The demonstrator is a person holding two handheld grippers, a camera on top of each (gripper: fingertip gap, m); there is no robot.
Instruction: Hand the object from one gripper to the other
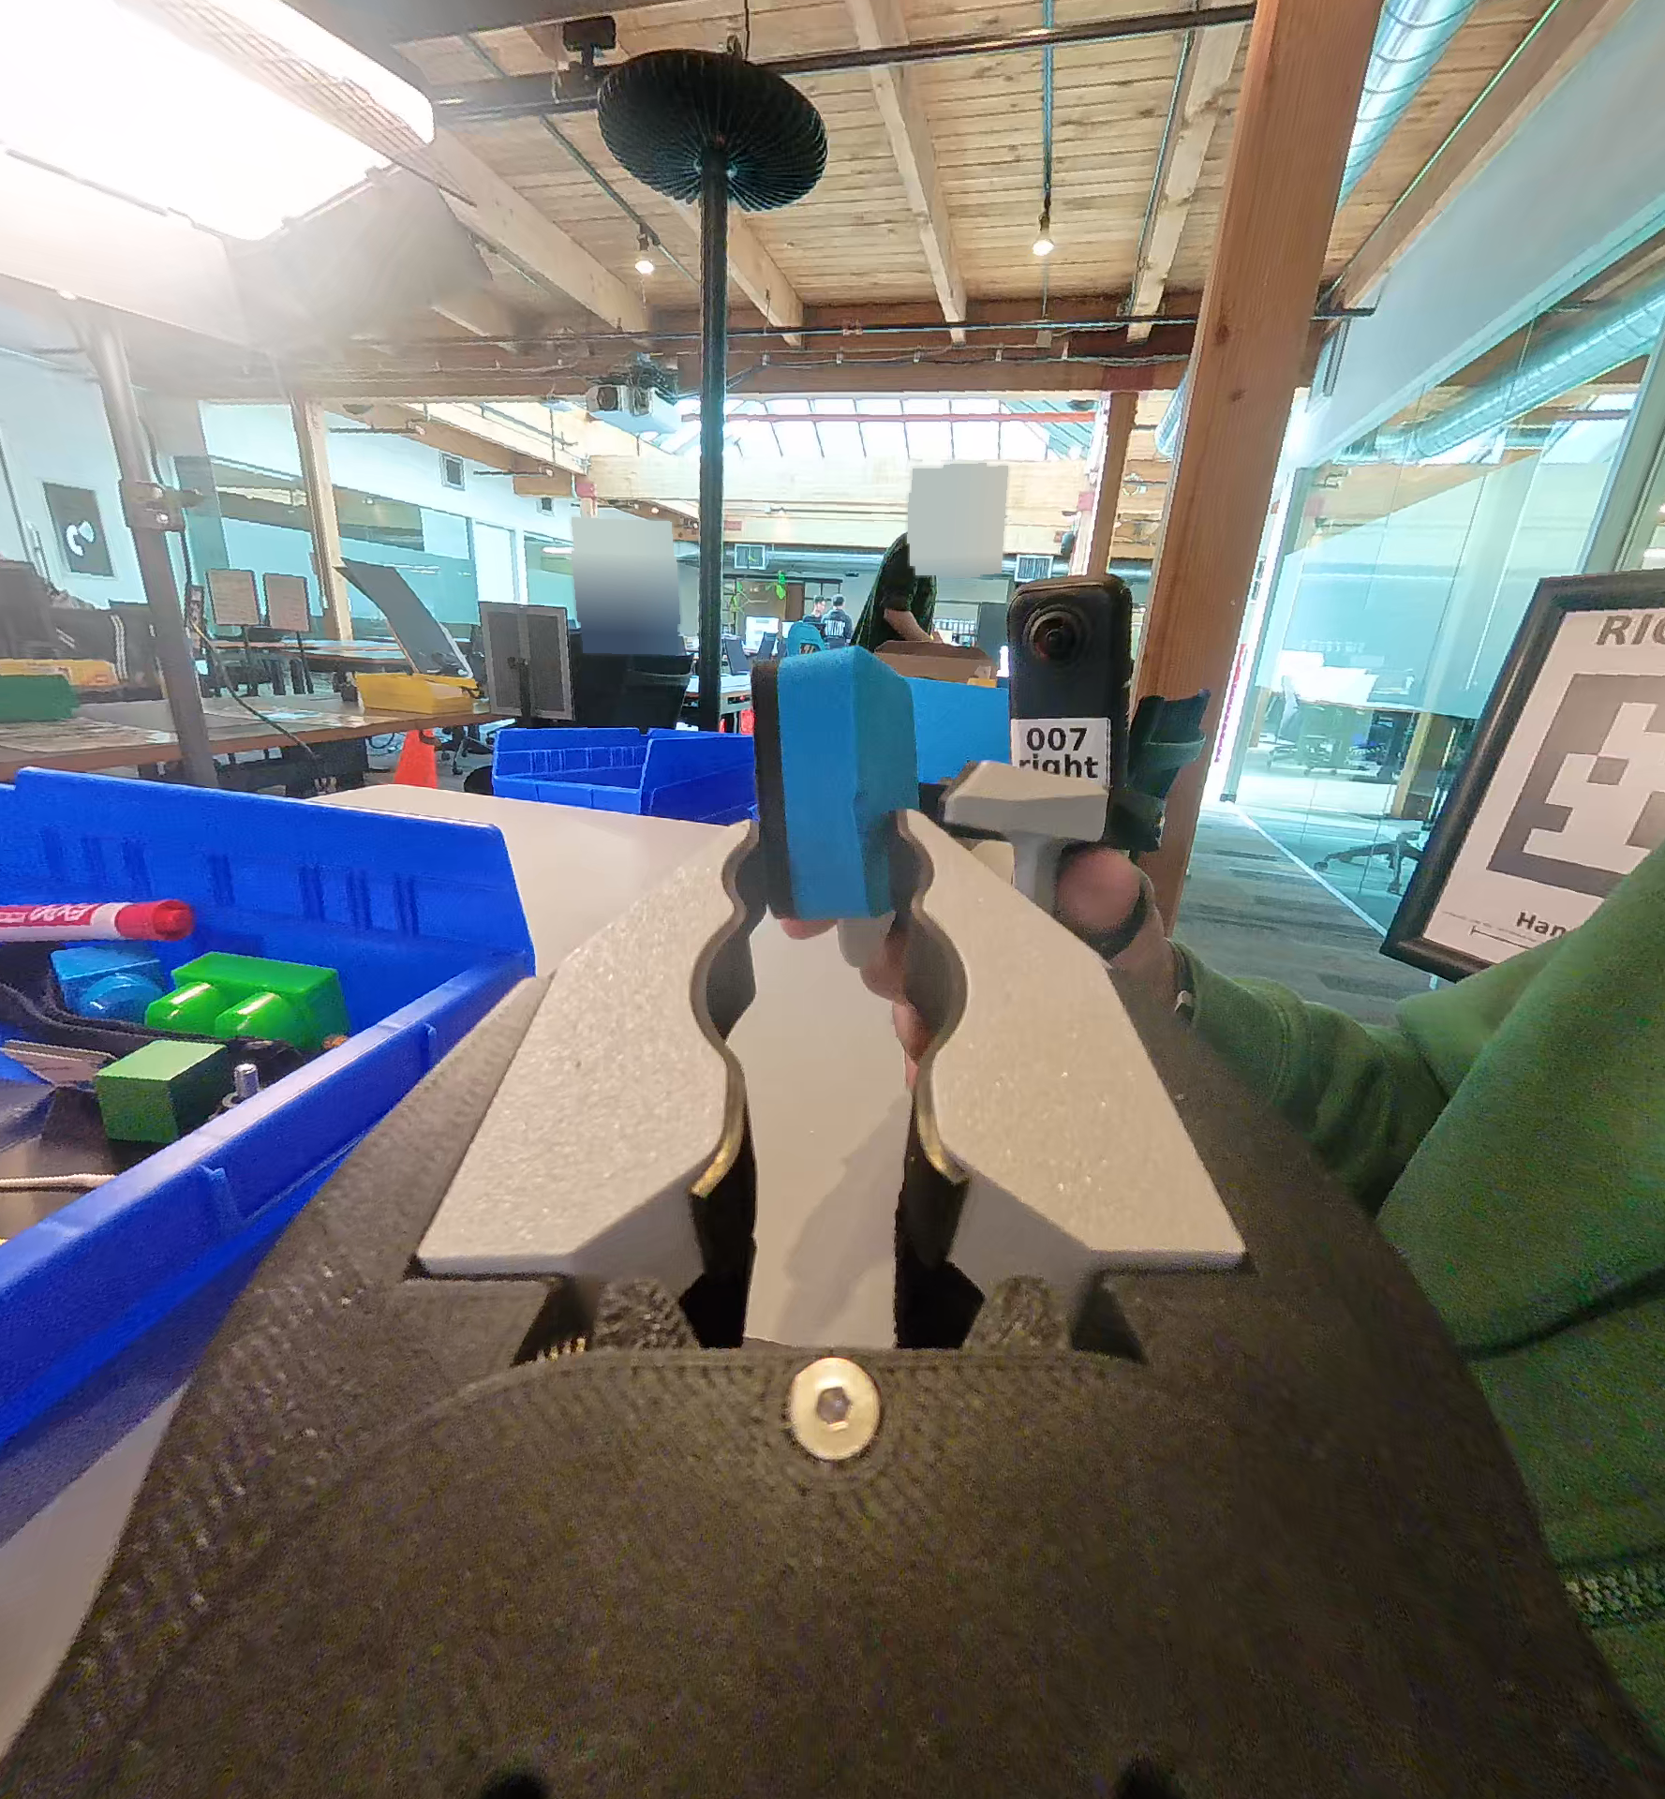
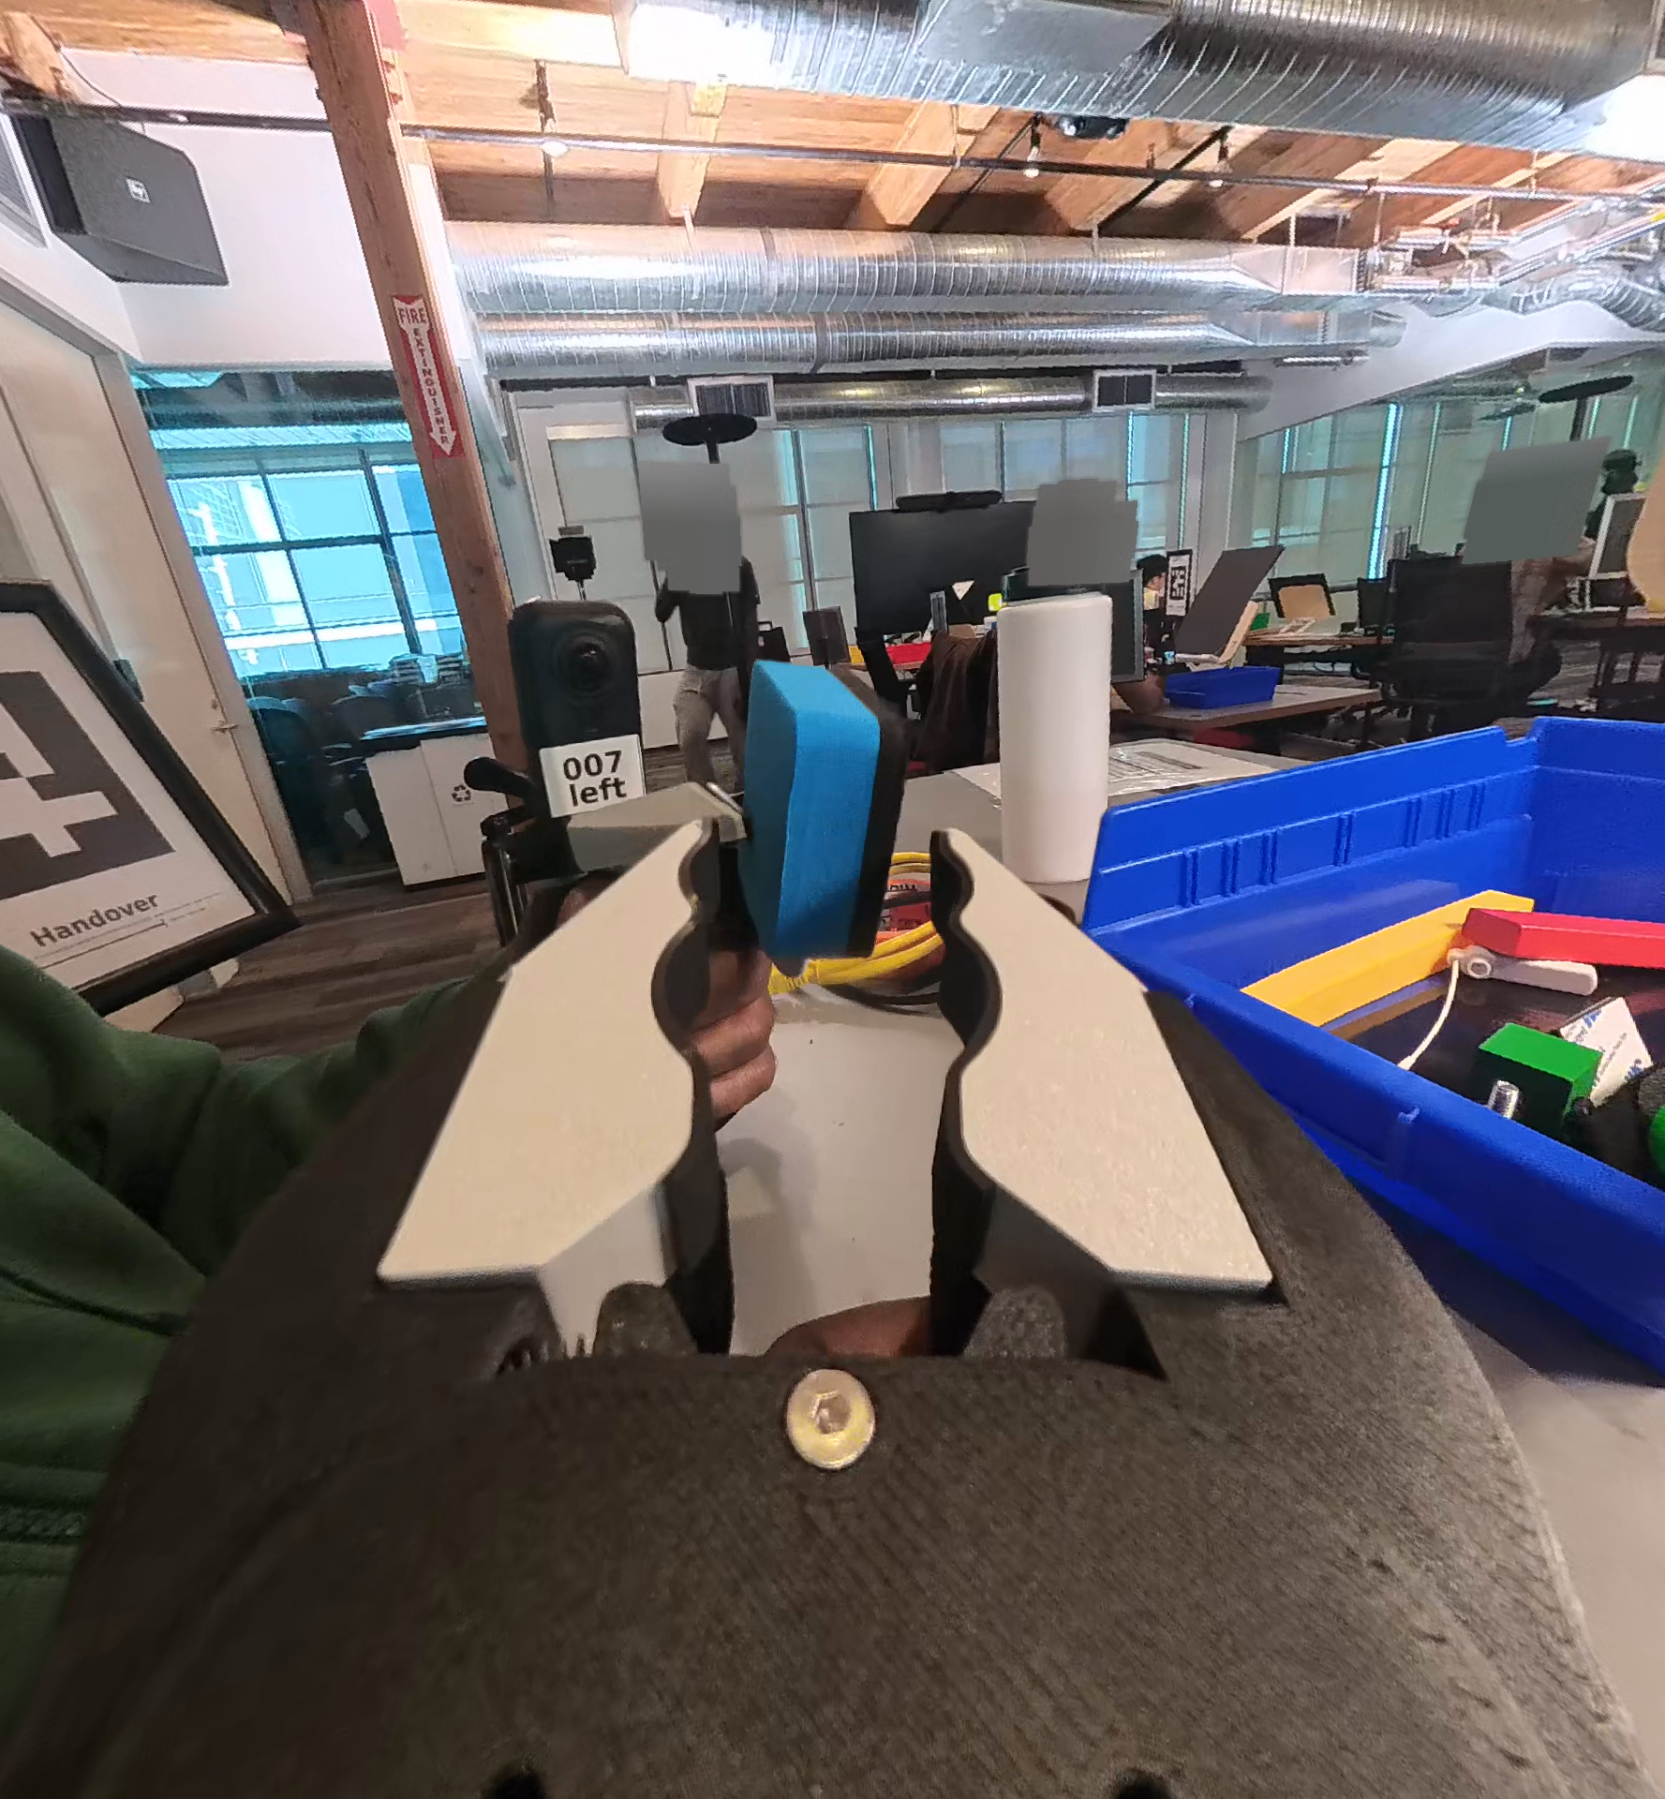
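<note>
A blue foam eraser with a black felt side (image 1: 838, 779) stands upright in the air above the table. My left gripper (image 1: 828, 847) is shut on its lower part. In the right wrist view the eraser (image 2: 809, 808) sits between the tips of my right gripper (image 2: 823, 857), which is open with a wide gap; its left finger is close to the blue face. One of the left gripper's fingers (image 2: 643, 823) reaches in from the left. One of the right gripper's fingers (image 1: 1023, 803) shows just behind the eraser.
A blue bin (image 1: 225, 1217) with toy blocks and a marker sits at the left, and shows at the right in the right wrist view (image 2: 1344, 847). A white cylinder (image 2: 1052, 730) and yellow cable (image 2: 867, 959) lie beyond. A framed sign (image 1: 1587, 759) stands nearby. My two grippers' fingertips are within a few centimetres of each other.
</note>
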